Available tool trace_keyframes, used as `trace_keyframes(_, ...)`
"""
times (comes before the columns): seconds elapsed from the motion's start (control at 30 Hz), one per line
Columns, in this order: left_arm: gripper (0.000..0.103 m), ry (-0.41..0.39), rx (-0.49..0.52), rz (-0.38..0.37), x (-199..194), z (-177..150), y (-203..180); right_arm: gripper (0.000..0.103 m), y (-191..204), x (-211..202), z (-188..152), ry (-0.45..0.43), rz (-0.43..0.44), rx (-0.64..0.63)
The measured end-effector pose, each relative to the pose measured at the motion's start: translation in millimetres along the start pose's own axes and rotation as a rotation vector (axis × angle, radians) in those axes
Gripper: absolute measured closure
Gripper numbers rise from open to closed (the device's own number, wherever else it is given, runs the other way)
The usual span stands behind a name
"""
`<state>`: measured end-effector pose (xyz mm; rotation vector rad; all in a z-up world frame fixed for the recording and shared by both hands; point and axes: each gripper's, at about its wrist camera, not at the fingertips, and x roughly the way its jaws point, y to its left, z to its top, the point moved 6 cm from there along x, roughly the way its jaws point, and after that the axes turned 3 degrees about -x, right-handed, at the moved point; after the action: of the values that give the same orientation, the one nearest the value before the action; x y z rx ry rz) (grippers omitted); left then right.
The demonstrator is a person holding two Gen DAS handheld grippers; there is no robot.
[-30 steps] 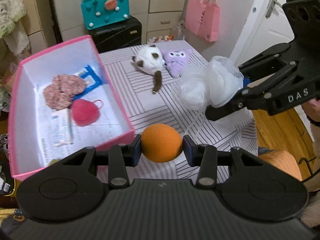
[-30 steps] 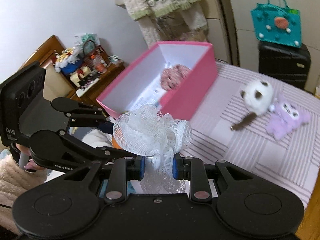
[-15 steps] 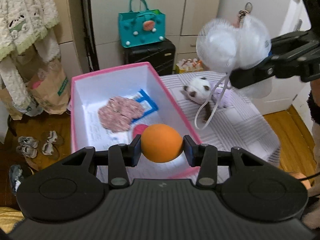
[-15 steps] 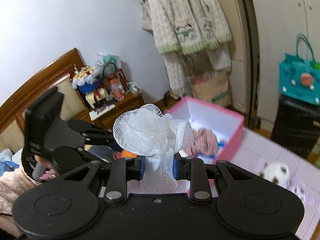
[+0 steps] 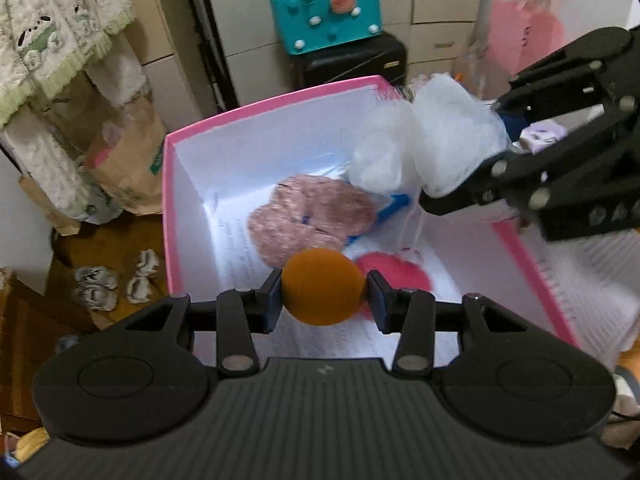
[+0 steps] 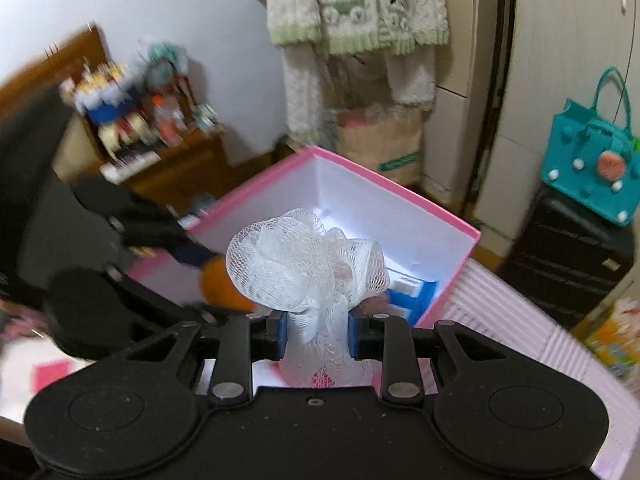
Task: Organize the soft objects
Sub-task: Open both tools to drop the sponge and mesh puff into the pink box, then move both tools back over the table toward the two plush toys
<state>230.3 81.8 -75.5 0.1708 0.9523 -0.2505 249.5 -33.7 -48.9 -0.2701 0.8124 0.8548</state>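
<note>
Left gripper clamped the orange ball over the pink box. Right gripper, its jaws just easing apart, pinched the mesh pouf above it. Two pink items already inside; purple plush remained outside.

Soft indoor light, motion blur, fisheye-warped edges

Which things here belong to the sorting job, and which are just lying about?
Job: orange ball in left gripper; white mesh pouf in right gripper; pink box.
Lying about: teal bag, black suitcase, hanging clothes.
</note>
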Motion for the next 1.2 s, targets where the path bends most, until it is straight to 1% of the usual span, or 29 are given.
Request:
trace_keyframes(0.03, 0.06, 0.005, 0.0, 0.007, 2.0, 1.8, 2.7, 0.067, -1.7, 6.4, -1.0, 0.012, -0.026, -0.019)
trace_keyframes(0.13, 0.06, 0.027, 0.015, 0.026, 11.3, 7.8, 9.5, 0.065, -7.3, 24.6, -4.0, 0.049, -0.098, -0.077)
trace_keyframes(0.23, 0.058, 0.059, 0.044, 0.041, 22.3, 12.3, 12.8, 0.063, -11.2, 37.7, -6.0, 0.083, -0.111, -0.092)
trace_keyframes(0.27, 0.058, 0.067, 0.064, 0.056, 25.1, 13.0, 12.0, 0.061, -11.2, 41.2, -6.2, 0.092, -0.113, -0.095)
trace_keyframes(0.33, 0.058, 0.062, 0.095, 0.1, 31.2, 13.7, 12.5, 0.048, -11.2, 48.2, -5.0, 0.106, -0.112, -0.094)
trace_keyframes(0.4, 0.057, 0.067, 0.112, 0.139, 36.1, 13.9, 13.8, 0.041, -12.4, 54.1, -3.9, 0.11, -0.115, -0.095)
trace_keyframes(0.47, 0.055, 0.061, 0.108, 0.145, 37.2, 14.6, 15.9, 0.037, -12.0, 55.0, -3.8, 0.107, -0.124, -0.104)
trace_keyframes(0.53, 0.049, 0.052, 0.091, 0.141, 34.6, 14.6, 18.0, 0.031, -13.3, 53.2, -4.4, 0.096, -0.125, -0.094)
trace_keyframes(0.63, 0.044, 0.032, 0.086, 0.144, 26.4, 13.5, 18.2, 0.03, -13.1, 46.1, -3.8, 0.075, -0.111, -0.072)
trace_keyframes(0.73, 0.043, 0.014, 0.078, 0.146, 16.6, 12.2, 17.3, 0.03, -10.7, 36.5, -6.7, 0.058, -0.098, -0.053)
trace_keyframes(0.97, 0.04, 0.001, 0.036, 0.073, -15.6, 3.8, 11.9, 0.03, 1.7, 7.1, -15.2, 0.024, -0.059, -0.025)
trace_keyframes(1.07, 0.039, 0.001, 0.028, 0.045, -30.9, -1.1, 6.7, 0.03, 9.7, -8.3, -17.3, 0.008, -0.059, -0.028)
trace_keyframes(1.2, 0.038, -0.018, 0.058, 0.054, -54.3, -9.4, -4.3, 0.03, 20.7, -28.5, -21.2, -0.007, -0.059, -0.034)
